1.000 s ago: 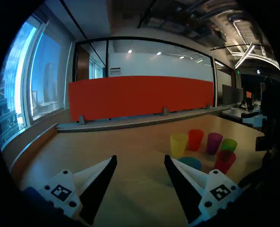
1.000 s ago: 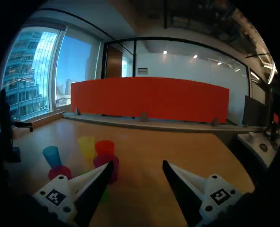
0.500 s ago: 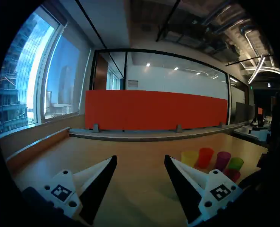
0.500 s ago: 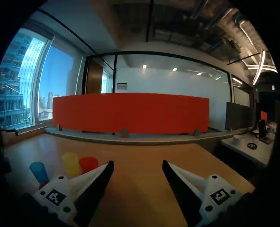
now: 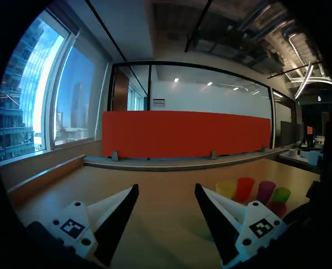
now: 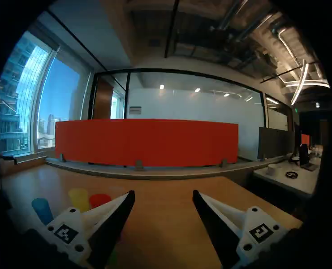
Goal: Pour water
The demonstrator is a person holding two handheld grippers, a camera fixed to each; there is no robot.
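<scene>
Both the left gripper [image 5: 166, 186] and right gripper [image 6: 162, 193] gape empty, and the coloured cups [image 5: 245, 188] cluster so tightly that a hasty grab could topple neighbours.

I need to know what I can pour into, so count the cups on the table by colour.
yellow cup: 1
orange cup: 1
purple cup: 1
green cup: 1
red cup: 1, partly behind a gripper finger
blue cup: 1
Total: 6 cups
</scene>
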